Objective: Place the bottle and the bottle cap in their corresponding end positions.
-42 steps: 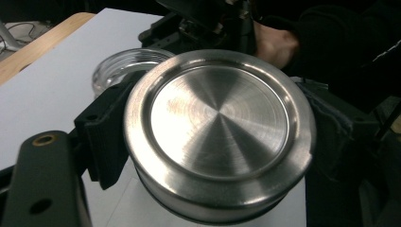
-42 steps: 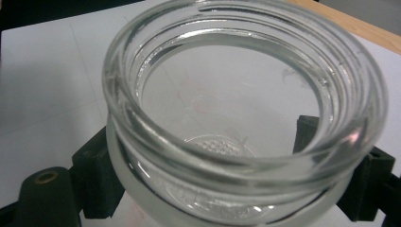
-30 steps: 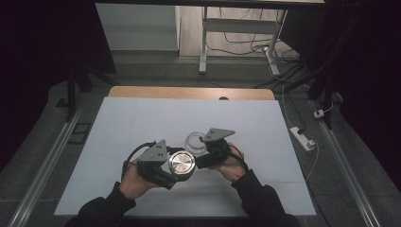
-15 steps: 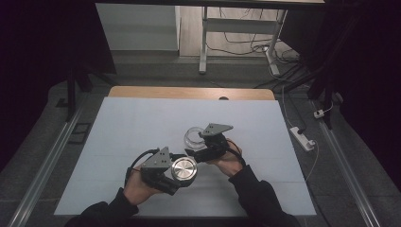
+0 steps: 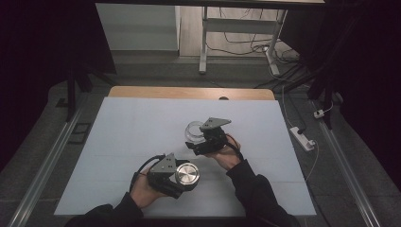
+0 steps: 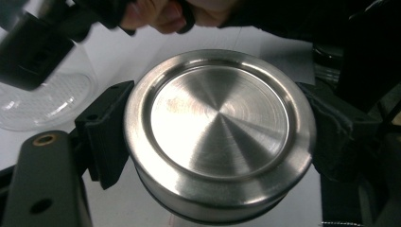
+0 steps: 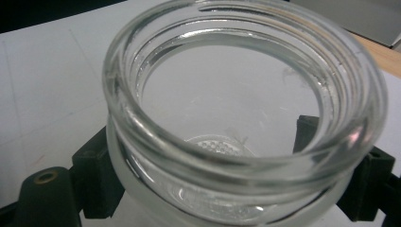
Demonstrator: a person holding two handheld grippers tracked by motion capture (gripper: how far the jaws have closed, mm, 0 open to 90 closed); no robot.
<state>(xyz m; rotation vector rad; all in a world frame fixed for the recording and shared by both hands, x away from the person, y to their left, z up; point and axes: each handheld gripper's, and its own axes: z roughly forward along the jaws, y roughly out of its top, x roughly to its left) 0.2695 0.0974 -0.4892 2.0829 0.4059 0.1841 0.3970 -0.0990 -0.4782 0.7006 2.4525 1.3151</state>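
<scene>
At the near left of the table (image 5: 118, 137), the left gripper (image 5: 182, 177) is clamped on a round steel lid (image 5: 187, 174). In the left gripper view the lid (image 6: 217, 127) sits between the two black jaws, which press on its rim from either side, its brushed top facing the camera. The lid is held over the white tabletop, apart from the jar.

To the right, nearer the middle of the table, the right gripper (image 5: 196, 142) is clamped on a clear glass jar (image 5: 194, 130). In the right gripper view the jar (image 7: 142, 109) is open, its threaded mouth facing the camera, with the jaws gripping its sides below the neck. Farther right, a white power strip (image 5: 302, 137) lies on the floor beside the table.
</scene>
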